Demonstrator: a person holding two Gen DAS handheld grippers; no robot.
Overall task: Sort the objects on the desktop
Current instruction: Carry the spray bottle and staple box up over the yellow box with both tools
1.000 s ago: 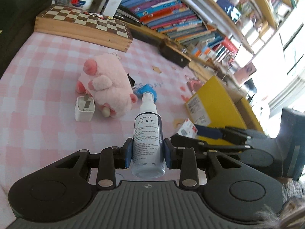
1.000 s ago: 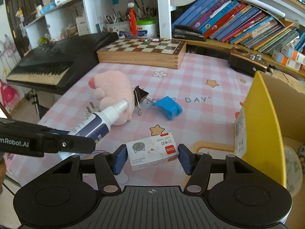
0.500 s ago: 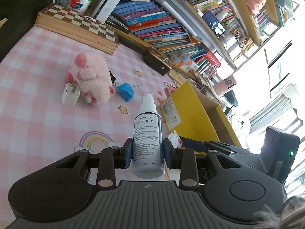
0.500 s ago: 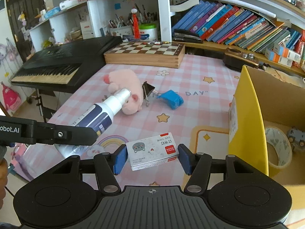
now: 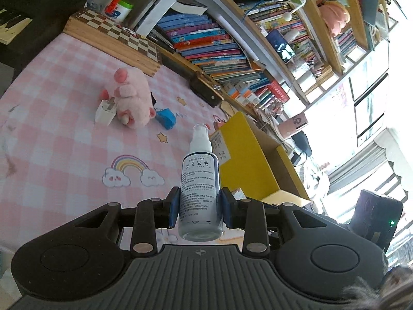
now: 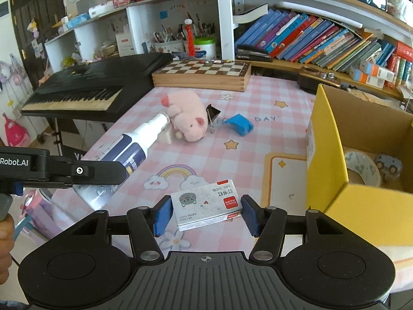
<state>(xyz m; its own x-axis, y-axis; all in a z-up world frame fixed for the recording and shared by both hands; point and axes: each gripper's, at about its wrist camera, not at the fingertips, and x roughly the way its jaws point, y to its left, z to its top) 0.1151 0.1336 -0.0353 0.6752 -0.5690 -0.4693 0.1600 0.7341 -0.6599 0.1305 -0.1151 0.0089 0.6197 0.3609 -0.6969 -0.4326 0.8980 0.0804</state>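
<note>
Left gripper [image 5: 199, 207]: jaws clamped on spray bottle [image 5: 200, 180], nozzle forward, held above the desk [image 5: 51, 129]. Right gripper [image 6: 206, 214]: jaws clamped on the ends of a staple box [image 6: 206, 204], also off the desk. Yellow cardboard box [image 6: 333, 160] just right, holding a tape roll [image 6: 361, 165]. Farther out: pink plush pig [image 6: 188, 116], binder clip [image 6: 213, 113], blue object [image 6: 240, 124], white charger [image 5: 105, 109].

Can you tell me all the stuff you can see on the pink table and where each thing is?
spray bottle: one, white and navy, held above the table
staple box: one, white and red, held above the table
plush pig: one, pink, mid-table
charger plug: one, white, beside the pig
binder clip: one, black, against the pig
blue object: one, right of the clip
chessboard: one, wooden, far edge
keyboard: one, black, left
cardboard box: one, yellow, right
tape roll: one, clear, inside box
left gripper: shut on bottle
right gripper: shut on staple box
</note>
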